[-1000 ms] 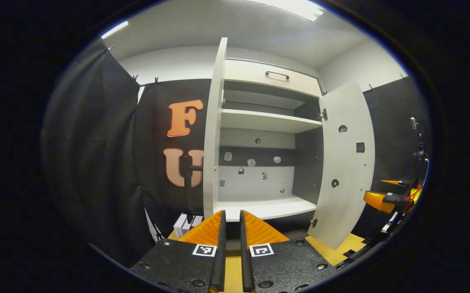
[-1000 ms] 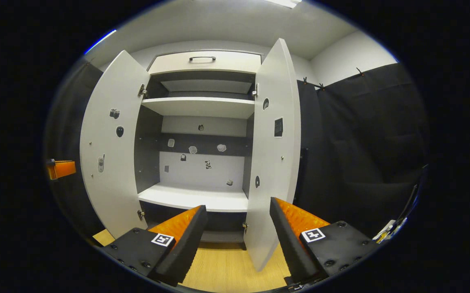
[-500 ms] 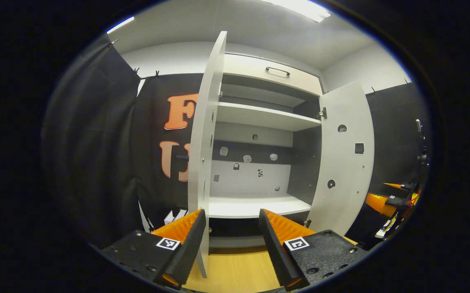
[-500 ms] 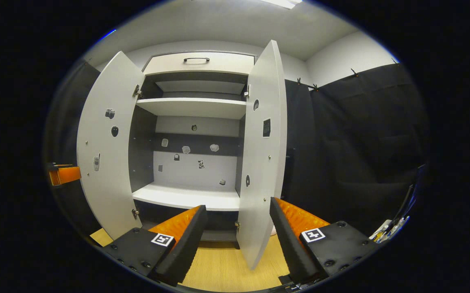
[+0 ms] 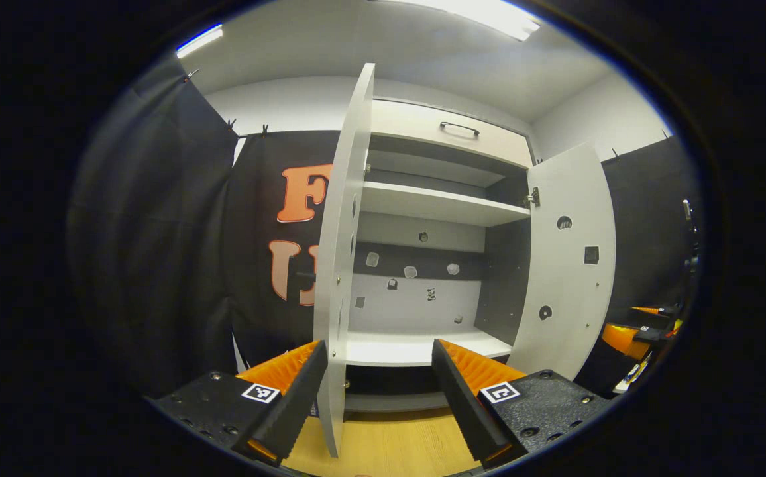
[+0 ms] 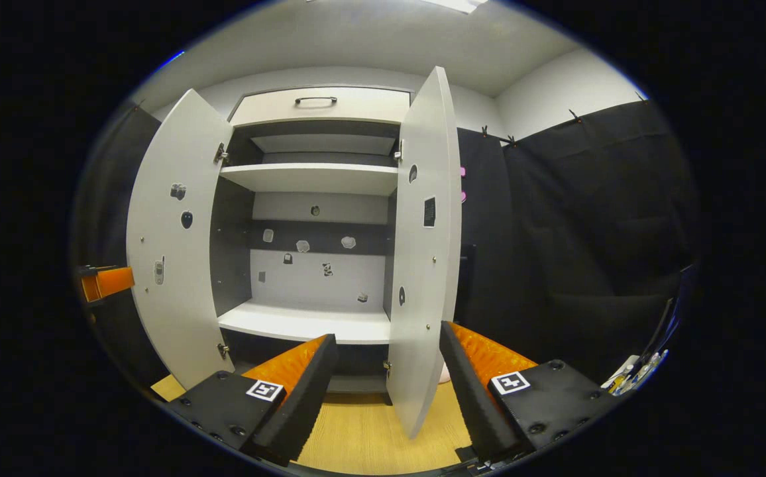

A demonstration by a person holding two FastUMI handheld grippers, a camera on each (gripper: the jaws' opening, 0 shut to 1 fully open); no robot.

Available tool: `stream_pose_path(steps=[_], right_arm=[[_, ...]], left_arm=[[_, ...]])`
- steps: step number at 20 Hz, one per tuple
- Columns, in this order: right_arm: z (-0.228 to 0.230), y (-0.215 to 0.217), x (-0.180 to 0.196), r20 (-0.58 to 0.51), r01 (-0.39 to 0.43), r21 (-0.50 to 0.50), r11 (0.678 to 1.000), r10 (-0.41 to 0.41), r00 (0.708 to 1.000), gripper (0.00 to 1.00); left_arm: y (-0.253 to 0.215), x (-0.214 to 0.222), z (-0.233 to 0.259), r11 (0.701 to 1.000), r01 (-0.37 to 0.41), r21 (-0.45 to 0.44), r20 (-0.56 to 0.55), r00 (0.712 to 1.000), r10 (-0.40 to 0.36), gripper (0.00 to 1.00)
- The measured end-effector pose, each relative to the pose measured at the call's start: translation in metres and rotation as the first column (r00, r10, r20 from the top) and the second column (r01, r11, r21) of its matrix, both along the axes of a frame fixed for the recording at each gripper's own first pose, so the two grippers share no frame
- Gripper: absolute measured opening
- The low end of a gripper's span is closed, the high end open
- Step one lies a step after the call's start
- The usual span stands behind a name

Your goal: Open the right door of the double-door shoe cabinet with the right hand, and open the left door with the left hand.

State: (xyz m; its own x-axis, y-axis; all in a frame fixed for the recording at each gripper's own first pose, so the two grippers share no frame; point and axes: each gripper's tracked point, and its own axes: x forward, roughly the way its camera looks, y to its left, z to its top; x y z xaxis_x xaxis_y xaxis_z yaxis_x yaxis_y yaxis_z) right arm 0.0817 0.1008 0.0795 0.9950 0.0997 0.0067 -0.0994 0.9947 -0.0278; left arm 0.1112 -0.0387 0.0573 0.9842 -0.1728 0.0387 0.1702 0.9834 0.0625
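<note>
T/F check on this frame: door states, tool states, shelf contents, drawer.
1. Both doors of the shoe cabinet stand open. True: the left door and the right door are both swung out.
2. The left tool is shut on the left door's edge. False: its fingers are spread, with the door edge between them.
3. The right tool is open. True.
4. Shoes sit on the lower shelf. False: it is bare.
5. The top drawer is pulled out. False: it sits closed, handle facing out.
</note>
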Motion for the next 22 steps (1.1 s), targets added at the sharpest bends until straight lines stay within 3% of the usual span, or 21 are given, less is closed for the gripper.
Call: stream_pose_path(steps=[5, 6, 14, 15, 16, 17, 18, 20, 22], right_arm=[[0.011, -0.007, -0.003, 0.017, 0.004, 0.016, 1.0, -0.005, 1.0, 0.94], [0.011, -0.008, -0.003, 0.019, 0.008, 0.014, 1.0, -0.008, 1.0, 0.98], [0.008, -0.014, -0.002, 0.017, 0.022, -0.01, 1.0, -0.022, 1.0, 0.94], [0.008, -0.014, -0.003, 0.017, 0.024, -0.013, 1.0, -0.024, 1.0, 0.98], [0.008, -0.015, -0.003, 0.018, 0.026, -0.014, 1.0, -0.025, 1.0, 0.94], [0.007, -0.016, -0.002, 0.018, 0.027, -0.015, 1.0, -0.027, 0.999, 0.98], [0.007, -0.017, -0.003, 0.017, 0.027, -0.015, 1.0, -0.026, 1.0, 0.94], [0.006, -0.017, -0.002, 0.013, 0.028, -0.015, 1.0, -0.027, 1.0, 0.94], [0.005, -0.017, -0.001, 0.013, 0.028, -0.016, 0.999, -0.028, 1.0, 0.98]], left_arm=[[-0.008, -0.003, 0.011, 1.0, 0.008, 0.01, 0.03, 1.0, -0.008, 0.95], [-0.01, -0.003, 0.012, 1.0, 0.01, 0.014, 0.034, 0.999, -0.011, 0.95], [-0.022, -0.001, 0.006, 0.999, 0.031, 0.012, 0.02, 0.999, -0.031, 0.95], [-0.023, 0.0, 0.005, 0.999, 0.031, 0.011, 0.016, 0.999, -0.031, 0.95], [-0.023, 0.0, 0.004, 0.999, 0.03, 0.01, 0.013, 0.999, -0.03, 0.95], [-0.024, 0.001, 0.003, 1.0, 0.029, 0.01, 0.01, 1.0, -0.029, 0.95], [-0.024, 0.0, 0.003, 1.0, 0.028, 0.01, 0.009, 1.0, -0.028, 0.95], [-0.023, 0.0, 0.003, 1.0, 0.024, 0.013, 0.01, 1.0, -0.024, 0.95], [-0.022, 0.0, 0.003, 1.0, 0.02, 0.019, 0.013, 1.0, -0.02, 0.95]])
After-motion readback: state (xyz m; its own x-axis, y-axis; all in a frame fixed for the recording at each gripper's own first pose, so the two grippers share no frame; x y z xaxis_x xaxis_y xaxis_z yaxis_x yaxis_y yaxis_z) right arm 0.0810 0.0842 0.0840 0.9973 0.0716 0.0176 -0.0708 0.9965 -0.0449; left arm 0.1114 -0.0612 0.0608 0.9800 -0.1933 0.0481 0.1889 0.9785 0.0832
